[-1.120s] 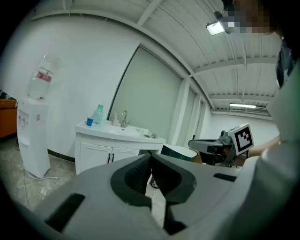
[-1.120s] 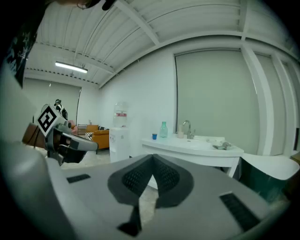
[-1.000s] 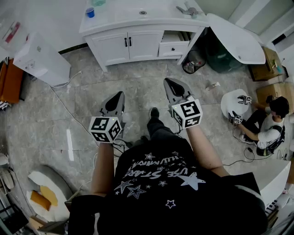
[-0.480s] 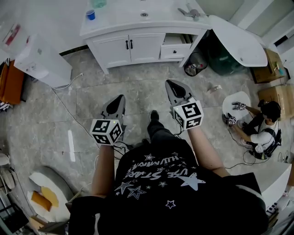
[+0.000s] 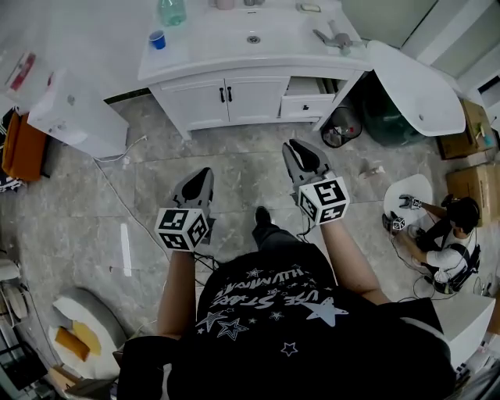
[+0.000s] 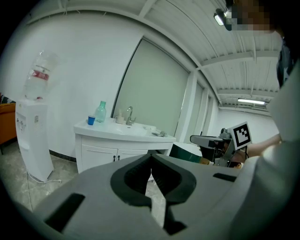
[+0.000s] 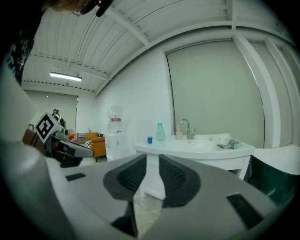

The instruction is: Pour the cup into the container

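A small blue cup (image 5: 158, 39) stands on the left end of the white vanity top (image 5: 219, 47), next to a pale green bottle (image 5: 173, 11) and left of the sink basin (image 5: 253, 37). The cup (image 6: 91, 120) and bottle (image 6: 101, 111) are far ahead of both grippers. My left gripper (image 5: 205, 172) hangs over the floor in front of the vanity, shut and holding nothing (image 6: 151, 157). My right gripper (image 5: 295, 145) is a little nearer the vanity. Its jaws have just been opening and stand a narrow gap apart, with nothing between them (image 7: 152, 159).
A white water dispenser (image 5: 70, 109) stands left of the vanity. A dark bin (image 5: 342, 125) and a white tub (image 5: 414, 74) lie to its right. A vanity drawer (image 5: 306, 105) is pulled open. A seated person (image 5: 449, 242) works on the floor at right. A cable (image 5: 129, 211) runs across the tiles.
The person has walked toward the vanity, carrying both grippers forward. The vanity top, with the cup and bottle, shows more fully in the head view.
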A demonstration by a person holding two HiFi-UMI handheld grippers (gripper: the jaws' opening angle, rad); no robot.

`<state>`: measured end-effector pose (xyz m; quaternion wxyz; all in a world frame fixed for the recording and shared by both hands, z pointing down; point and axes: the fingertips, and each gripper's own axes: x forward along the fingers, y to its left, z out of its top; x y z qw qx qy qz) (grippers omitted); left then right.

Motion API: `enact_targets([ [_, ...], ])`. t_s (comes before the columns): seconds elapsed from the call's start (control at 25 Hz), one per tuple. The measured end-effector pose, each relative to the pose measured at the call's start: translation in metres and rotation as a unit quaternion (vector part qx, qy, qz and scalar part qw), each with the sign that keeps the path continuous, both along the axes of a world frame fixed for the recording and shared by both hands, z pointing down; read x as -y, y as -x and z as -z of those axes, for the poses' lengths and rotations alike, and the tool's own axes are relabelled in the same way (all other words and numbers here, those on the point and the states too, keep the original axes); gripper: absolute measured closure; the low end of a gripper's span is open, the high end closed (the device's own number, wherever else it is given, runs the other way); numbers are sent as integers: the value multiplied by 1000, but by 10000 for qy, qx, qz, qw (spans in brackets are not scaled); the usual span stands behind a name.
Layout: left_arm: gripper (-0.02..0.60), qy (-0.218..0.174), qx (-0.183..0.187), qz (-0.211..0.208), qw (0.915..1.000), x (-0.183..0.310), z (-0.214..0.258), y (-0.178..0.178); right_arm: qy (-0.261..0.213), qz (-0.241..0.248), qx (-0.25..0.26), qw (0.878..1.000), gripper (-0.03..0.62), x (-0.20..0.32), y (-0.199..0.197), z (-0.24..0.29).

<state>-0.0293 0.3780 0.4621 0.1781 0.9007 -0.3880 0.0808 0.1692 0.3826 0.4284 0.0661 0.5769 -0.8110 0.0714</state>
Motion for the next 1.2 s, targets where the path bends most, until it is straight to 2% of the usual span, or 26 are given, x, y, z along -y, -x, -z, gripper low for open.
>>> enact_targets([
  [0.04,569,-5,22,19,10000,8,1,-4,35,55,13,10000,474,10,-4,-1],
  [0.12,569,-34,62,86,9999,26,5,-11,91,147,45,9998,436,31,-11,-1],
  [0.28,569,-94,109,188,9997,56,12,-27,181,325,132,9992,323,65,-28,-4],
  [0.44,569,-167,192,254,9994,77,13,-40,195,449,233,9985,239,93,-42,-9],
  [0.6,569,-166,220,390,9989,96,7,-50,210,521,293,9980,186,115,-55,-15],
  [0.76,569,-79,200,472,9987,107,0,-61,308,619,287,9972,174,128,-65,-21],
  [0.88,569,-166,245,460,9985,117,1,-66,345,686,271,9967,172,133,-70,-23],
  [1.2,569,-189,236,780,9965,150,3,-55,387,737,253,9962,172,160,-75,-26],
])
